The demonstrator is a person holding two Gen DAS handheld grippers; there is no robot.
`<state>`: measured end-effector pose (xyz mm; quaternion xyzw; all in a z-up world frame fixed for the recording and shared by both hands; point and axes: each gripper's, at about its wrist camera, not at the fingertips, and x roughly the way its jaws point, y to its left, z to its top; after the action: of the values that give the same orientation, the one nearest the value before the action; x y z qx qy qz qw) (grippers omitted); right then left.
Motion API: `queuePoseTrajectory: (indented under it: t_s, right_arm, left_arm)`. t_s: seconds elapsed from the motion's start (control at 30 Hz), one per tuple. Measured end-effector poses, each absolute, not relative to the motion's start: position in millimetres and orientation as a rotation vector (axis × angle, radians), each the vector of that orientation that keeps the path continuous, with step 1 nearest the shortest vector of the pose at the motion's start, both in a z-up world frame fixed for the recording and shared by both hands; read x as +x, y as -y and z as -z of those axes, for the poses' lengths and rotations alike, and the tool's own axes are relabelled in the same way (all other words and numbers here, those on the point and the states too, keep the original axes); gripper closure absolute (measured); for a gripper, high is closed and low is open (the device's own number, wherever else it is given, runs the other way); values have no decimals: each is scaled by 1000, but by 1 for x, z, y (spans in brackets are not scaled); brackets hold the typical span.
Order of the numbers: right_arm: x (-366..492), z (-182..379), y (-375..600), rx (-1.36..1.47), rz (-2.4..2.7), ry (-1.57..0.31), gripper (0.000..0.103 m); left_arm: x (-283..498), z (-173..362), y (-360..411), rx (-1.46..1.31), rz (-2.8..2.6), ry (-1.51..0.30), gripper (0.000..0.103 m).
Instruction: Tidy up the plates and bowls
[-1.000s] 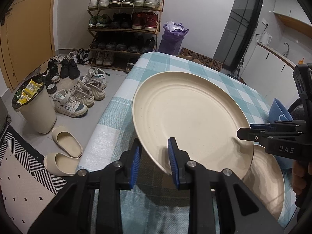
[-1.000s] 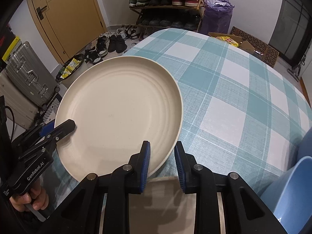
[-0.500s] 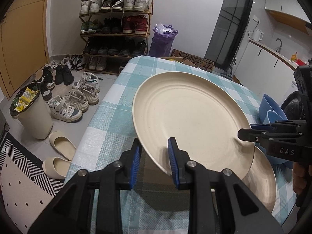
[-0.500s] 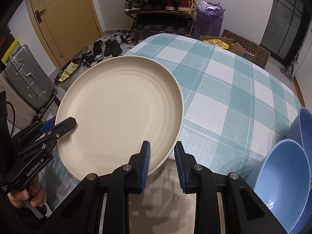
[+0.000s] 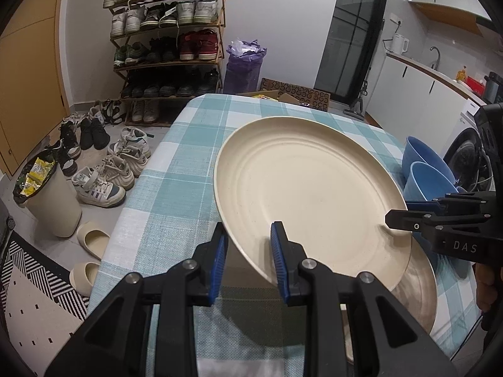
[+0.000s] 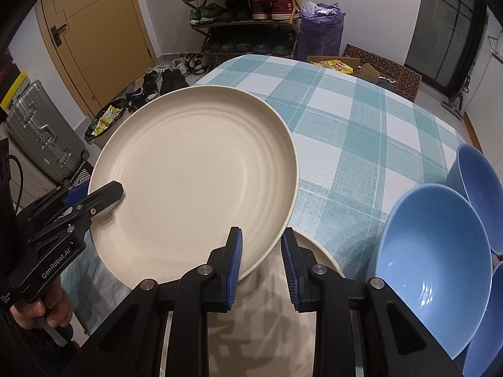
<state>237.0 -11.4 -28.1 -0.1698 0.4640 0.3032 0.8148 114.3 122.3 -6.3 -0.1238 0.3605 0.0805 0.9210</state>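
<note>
You have the cream plate (image 5: pixel 311 194) off the table, carried between both tools. Your left gripper (image 5: pixel 248 260) is clenched on the plate's near rim, one blue pad on top of the rim and the other beneath it. Your right gripper (image 6: pixel 262 265) is clamped on the opposite edge in the same way, and in the left wrist view it shows as the black tool marked DAS biting the rim at the far right.

The plate is tilted, with its ringed inner face turned up toward both cameras. It hangs above a second cream plate (image 6: pixel 317 251) that lies flat on the checked teal-and-white tablecloth (image 6: pixel 361 119). From the right wrist view the lower plate sits directly under your right gripper, its rim showing just past the fingers. There is a shadowed gap between the two plates, so they look apart, though the left wrist view is too dark underneath to be sure at the near edge.

Blue bowls (image 6: pixel 433 257) stand on the cloth to the right of the plates, leaning against one another; the nearest one shows its glossy inside. In the left wrist view two of them (image 5: pixel 424 169) peek out from behind the held plate's far rim.

Your hand (image 6: pixel 41 311) is wrapped round the left tool's handle at the lower left of the right wrist view.

Beyond the table stands a shoe rack (image 5: pixel 169 44), with loose sneakers on the floor and a waste bin (image 5: pixel 47 194) beside them.
</note>
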Motion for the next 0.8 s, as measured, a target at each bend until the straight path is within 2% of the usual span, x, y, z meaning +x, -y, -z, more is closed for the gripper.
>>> queuePoseTrajectory:
  t_s: [0.8]
  right_arm:
    - [214,23,56,-310,-614,-976,77]
  left_arm:
    - [104,2,-84,-181,-114,-745,77]
